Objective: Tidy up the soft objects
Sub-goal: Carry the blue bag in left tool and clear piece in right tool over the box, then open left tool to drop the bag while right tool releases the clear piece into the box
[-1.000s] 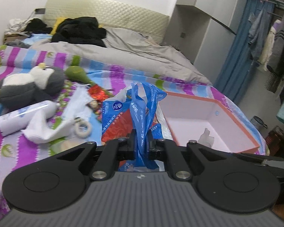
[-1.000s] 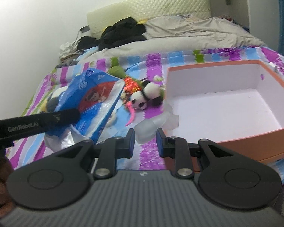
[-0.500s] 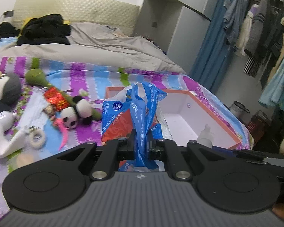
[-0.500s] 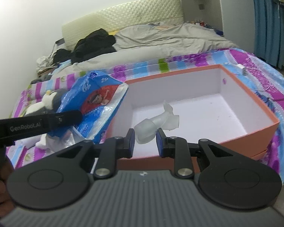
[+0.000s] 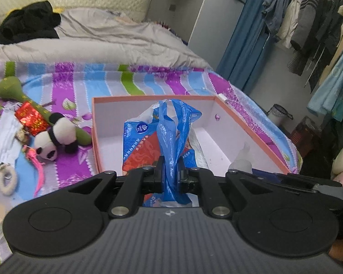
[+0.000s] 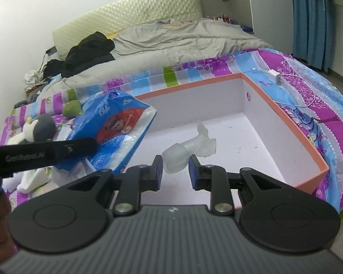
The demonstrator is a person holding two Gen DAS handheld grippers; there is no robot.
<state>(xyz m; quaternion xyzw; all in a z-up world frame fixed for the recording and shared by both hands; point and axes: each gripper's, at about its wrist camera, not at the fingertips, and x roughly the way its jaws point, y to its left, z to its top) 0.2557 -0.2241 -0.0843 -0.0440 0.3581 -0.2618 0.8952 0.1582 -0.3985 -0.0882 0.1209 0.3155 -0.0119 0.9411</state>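
The left gripper (image 5: 170,175) pinches the blue handle of the light, crinkly tissue pack (image 5: 159,146) hanging before it over the box (image 5: 251,134), while the right gripper (image 6: 175,171) seems to clasp a soft translucent piece (image 6: 189,148), best held by its thick end.

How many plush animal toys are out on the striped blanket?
2: a panda plush lies left of the orange box; a grey-and-white plush lies further left. Others may be hidden.
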